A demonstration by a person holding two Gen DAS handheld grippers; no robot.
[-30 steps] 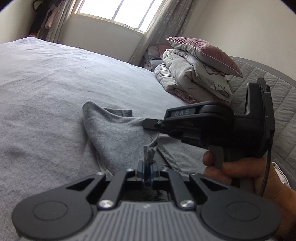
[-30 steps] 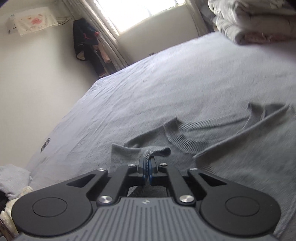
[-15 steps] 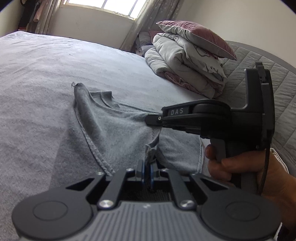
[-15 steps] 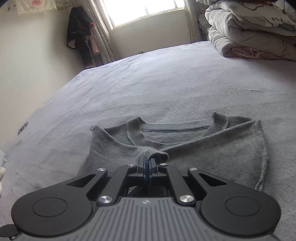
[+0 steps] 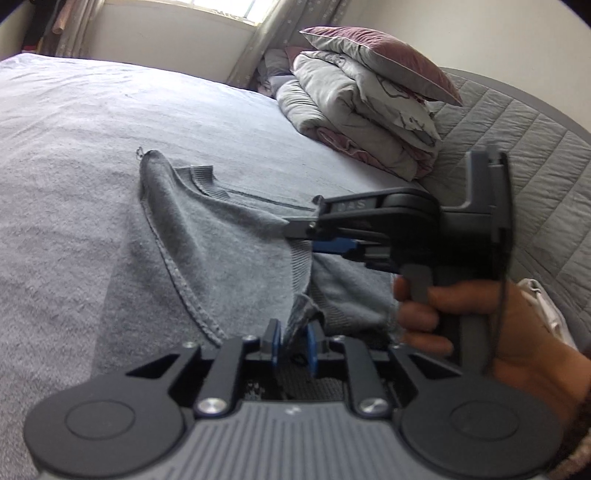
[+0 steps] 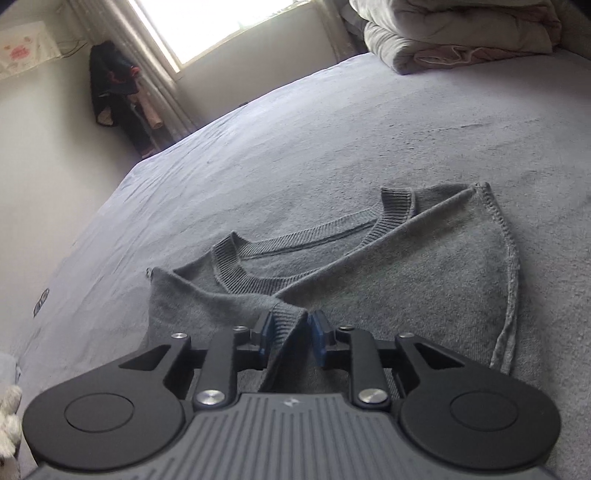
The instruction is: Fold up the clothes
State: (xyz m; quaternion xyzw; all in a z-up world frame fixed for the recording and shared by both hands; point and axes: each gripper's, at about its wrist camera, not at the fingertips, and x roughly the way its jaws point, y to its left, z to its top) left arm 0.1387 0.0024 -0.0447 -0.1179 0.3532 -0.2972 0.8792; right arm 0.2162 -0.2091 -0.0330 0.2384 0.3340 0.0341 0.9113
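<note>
A grey knit sweater [image 5: 221, 236] lies on the bed with its ribbed collar [image 6: 314, 240] at the far side and both sleeves folded across the body. My left gripper [image 5: 291, 341] is open, and a ribbed cuff stands loosely between its blue pads [image 5: 274, 341]. My right gripper [image 6: 291, 332] is also open, with the other cuff [image 6: 286, 319] lying slack between its fingers. In the left wrist view the right gripper [image 5: 306, 236] reaches in from the right just above the sweater, held by a hand [image 5: 443, 317].
The grey bedspread [image 5: 74, 147] stretches left and far. Folded duvets topped by a mauve pillow [image 5: 369, 103] sit at the head of the bed by a quilted headboard [image 5: 535, 147]. Dark clothes [image 6: 114, 85] hang beside the window [image 6: 229, 26].
Both grippers were shut on the sweater's cuffs and have now opened. The sleeves have been brought down across the sweater's body, which lies flatter.
</note>
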